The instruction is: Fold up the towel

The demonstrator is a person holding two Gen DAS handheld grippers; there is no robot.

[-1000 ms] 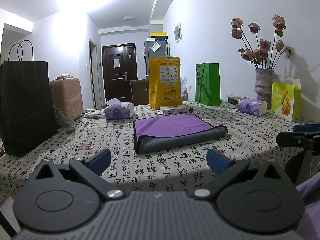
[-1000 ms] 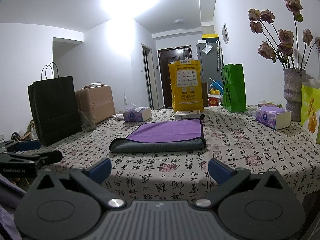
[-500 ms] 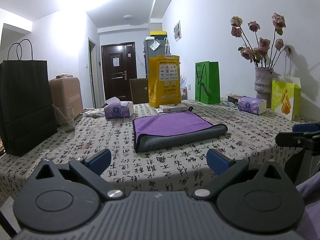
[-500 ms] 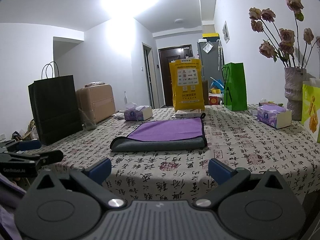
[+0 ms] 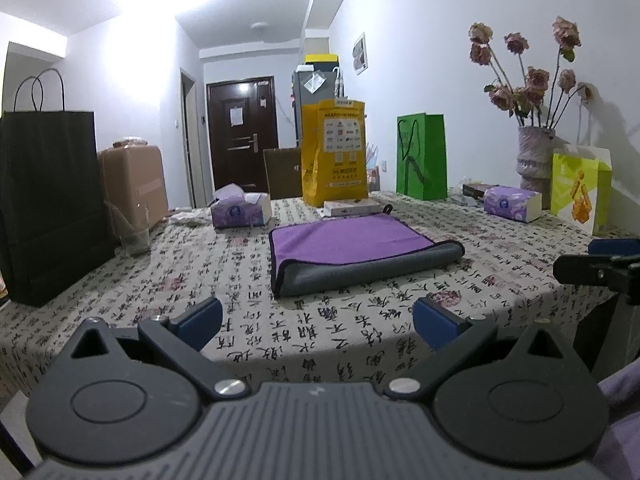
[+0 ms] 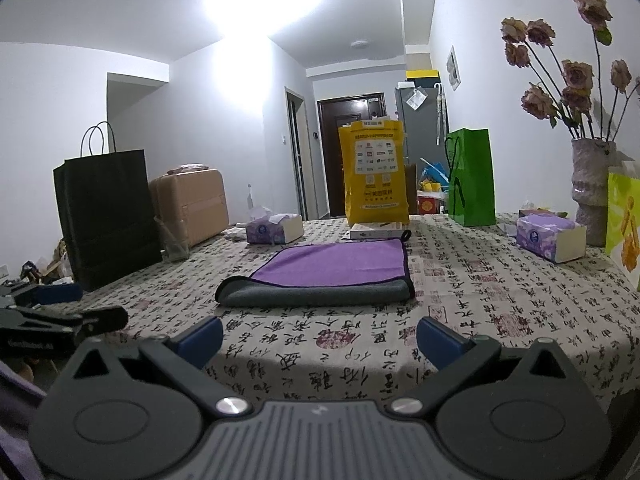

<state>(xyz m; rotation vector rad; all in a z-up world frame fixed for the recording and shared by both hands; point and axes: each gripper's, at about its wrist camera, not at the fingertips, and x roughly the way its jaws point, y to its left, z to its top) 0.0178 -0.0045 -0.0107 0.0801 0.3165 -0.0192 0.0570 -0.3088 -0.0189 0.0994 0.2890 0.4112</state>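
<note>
We hold the left tool (image 5: 316, 322) and right tool (image 6: 320, 334) spread wide, gripping nothing, near the desk (image 5: 224, 264) edge, well short of the folded towel (image 5: 356, 252).

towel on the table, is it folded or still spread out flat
Folded. The purple towel lies doubled on the tablecloth, its grey underside rolled over in a rounded fold along the near edge.
</note>
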